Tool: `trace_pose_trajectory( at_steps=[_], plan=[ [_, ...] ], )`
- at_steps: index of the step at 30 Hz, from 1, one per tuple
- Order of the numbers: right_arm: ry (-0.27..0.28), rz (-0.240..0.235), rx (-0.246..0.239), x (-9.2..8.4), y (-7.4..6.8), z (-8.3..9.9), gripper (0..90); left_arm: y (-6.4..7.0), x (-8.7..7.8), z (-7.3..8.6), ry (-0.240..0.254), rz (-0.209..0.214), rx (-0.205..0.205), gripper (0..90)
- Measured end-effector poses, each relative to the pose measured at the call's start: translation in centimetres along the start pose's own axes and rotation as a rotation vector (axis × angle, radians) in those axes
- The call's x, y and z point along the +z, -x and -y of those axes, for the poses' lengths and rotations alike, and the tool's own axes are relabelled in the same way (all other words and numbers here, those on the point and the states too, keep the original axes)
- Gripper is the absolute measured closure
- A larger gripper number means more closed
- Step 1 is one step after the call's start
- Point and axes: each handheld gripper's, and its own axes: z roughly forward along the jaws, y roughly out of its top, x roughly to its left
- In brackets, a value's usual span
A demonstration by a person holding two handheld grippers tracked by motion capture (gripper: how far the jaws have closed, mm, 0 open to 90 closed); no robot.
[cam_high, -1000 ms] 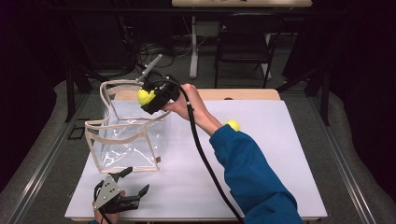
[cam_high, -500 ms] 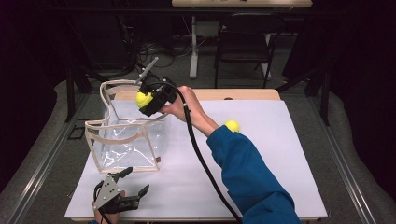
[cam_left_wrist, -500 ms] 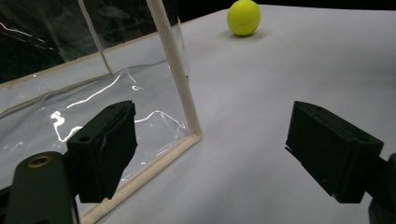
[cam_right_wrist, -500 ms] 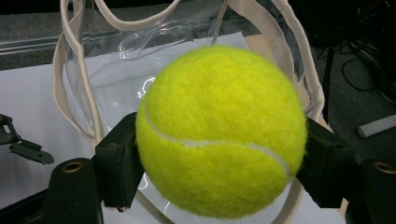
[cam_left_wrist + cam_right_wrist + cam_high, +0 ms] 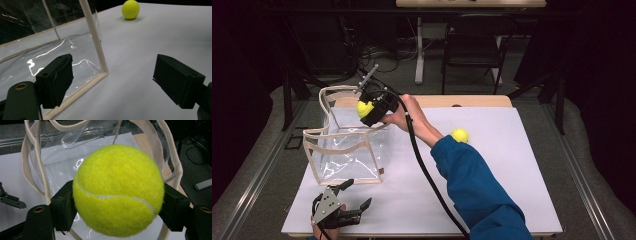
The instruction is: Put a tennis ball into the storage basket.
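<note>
Our right tongs clamp the fuzzy yellow-green tennis ball across its middle above the clear plastic tote bag, light and springy we judge, while our left tongs rest open, empty.

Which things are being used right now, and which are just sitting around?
In use:
- held ball, clamped in the right tongs
- clear bag, which the ball hangs over

Sitting around:
- second ball on the table, likely next
- left tongs, open and idle near the table's front edge
- chair behind the table
</note>
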Motion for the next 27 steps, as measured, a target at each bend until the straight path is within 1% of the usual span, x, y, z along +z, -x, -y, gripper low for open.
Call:
trace_pose_trajectory(
  at_steps=[7,15,20,22,23,24,25,26,27],
  plan=[
    [-0.019,-0.005,0.015,0.6,0.1,0.3,25.8,0.0,0.0,0.0,0.002,0.001,0.001,15.9],
    [-0.014,-0.01,0.025,0.9,0.3,0.5,25.5,0.0,0.0,0.0,0.003,0.002,-0.003,15.9],
    [-0.033,-0.003,0.029,1.1,0.3,0.5,24.9,-0.1,0.0,0.0,0.006,0.002,-0.003,15.9],
    [-0.036,0.003,0.032,1.2,0.3,0.5,20.4,-0.1,0.0,0.0,0.006,0.005,-0.003,15.9],
    [-0.036,0.003,0.032,1.2,0.3,0.5,20.4,-0.1,0.0,0.0,0.007,0.004,-0.003,15.9],
    [-0.031,0.013,0.033,1.1,0.3,0.5,17.9,-0.1,0.0,0.0,0.006,0.006,-0.002,15.9],
    [-0.011,0.02,0.041,0.7,0.3,0.6,15.3,-0.1,0.0,0.0,0.006,0.005,-0.002,15.9],
    [-0.011,0.02,0.041,0.7,0.3,0.6,15.3,-0.1,-0.1,0.0,0.006,0.005,0.0,15.9],
    [0.0,0.027,0.044,0.3,0.4,0.6,14.7,0.0,-0.1,0.0,0.005,0.005,-0.001,15.9]
  ],
)
